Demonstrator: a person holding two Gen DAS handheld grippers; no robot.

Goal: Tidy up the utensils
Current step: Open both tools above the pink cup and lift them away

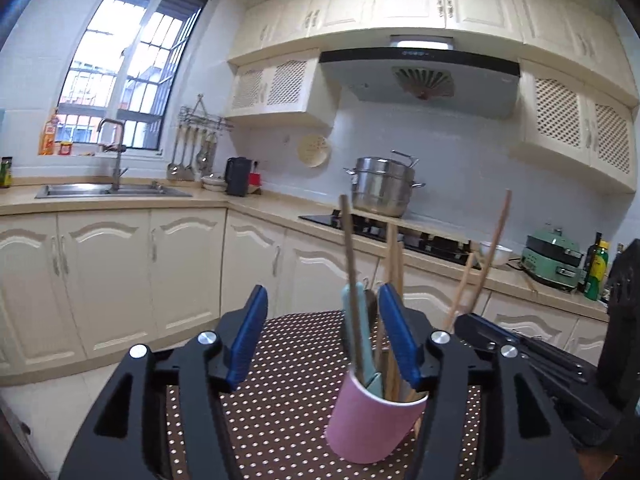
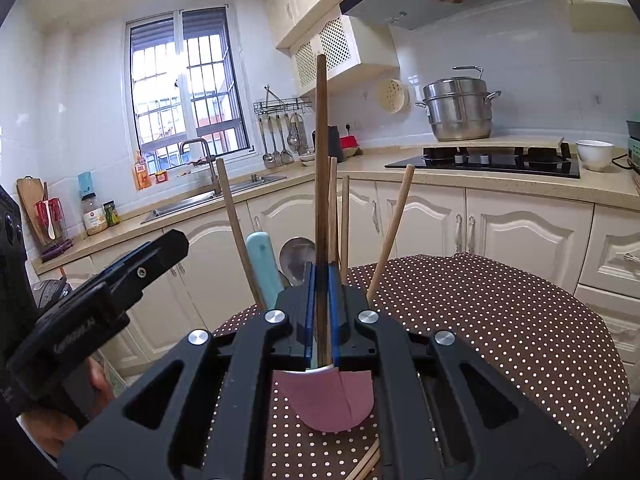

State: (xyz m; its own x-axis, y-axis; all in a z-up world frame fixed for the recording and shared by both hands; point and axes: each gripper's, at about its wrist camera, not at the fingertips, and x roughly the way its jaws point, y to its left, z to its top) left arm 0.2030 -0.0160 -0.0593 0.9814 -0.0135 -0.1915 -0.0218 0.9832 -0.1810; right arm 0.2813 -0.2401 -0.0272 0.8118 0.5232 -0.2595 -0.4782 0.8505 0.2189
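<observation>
Left tongs (image 1: pixel 322 300) gape beside the pink cup (image 1: pixel 372 420) crowded with chopsticks (image 2: pixel 234 232); right tongs (image 2: pixel 322 276) clamp a dark chopstick (image 2: pixel 321 160).

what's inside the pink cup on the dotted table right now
The pink cup holds several wooden chopsticks, a light blue handle and a metal spoon. Their lower ends are hidden by the cup wall.

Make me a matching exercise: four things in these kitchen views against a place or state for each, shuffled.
1. left gripper
2. right gripper
3. pink cup
4. steamer pot

a. on the dotted tablecloth, holding utensils
b. shut on a dark chopstick
c. by the stove
d. open, nothing gripped

Pairs: 1-d, 2-b, 3-a, 4-c
</observation>
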